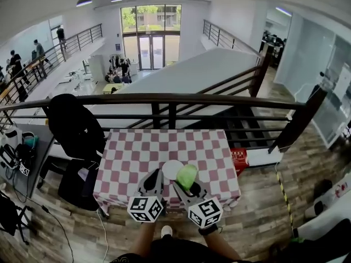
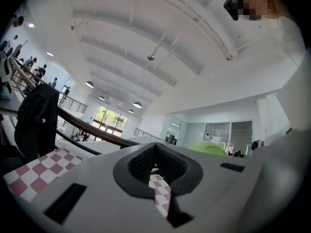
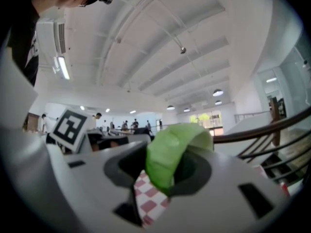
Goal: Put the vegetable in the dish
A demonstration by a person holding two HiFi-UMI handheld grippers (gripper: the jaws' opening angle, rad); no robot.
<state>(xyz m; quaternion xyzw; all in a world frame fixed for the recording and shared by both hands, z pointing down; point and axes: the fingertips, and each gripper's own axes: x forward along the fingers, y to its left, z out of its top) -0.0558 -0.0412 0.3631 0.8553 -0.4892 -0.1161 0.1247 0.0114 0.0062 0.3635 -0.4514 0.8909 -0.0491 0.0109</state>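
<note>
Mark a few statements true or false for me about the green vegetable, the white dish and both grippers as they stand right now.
1. The right gripper is clamped on the light green vegetable. True.
2. The left gripper has its jaws wide open. False: they are shut, with nothing between them.
3. The round white dish sits on the red-and-white checked tablecloth. True.
4. The light green vegetable lies loose in the round white dish. False: the right gripper holds it at the dish's right edge in the head view.
</note>
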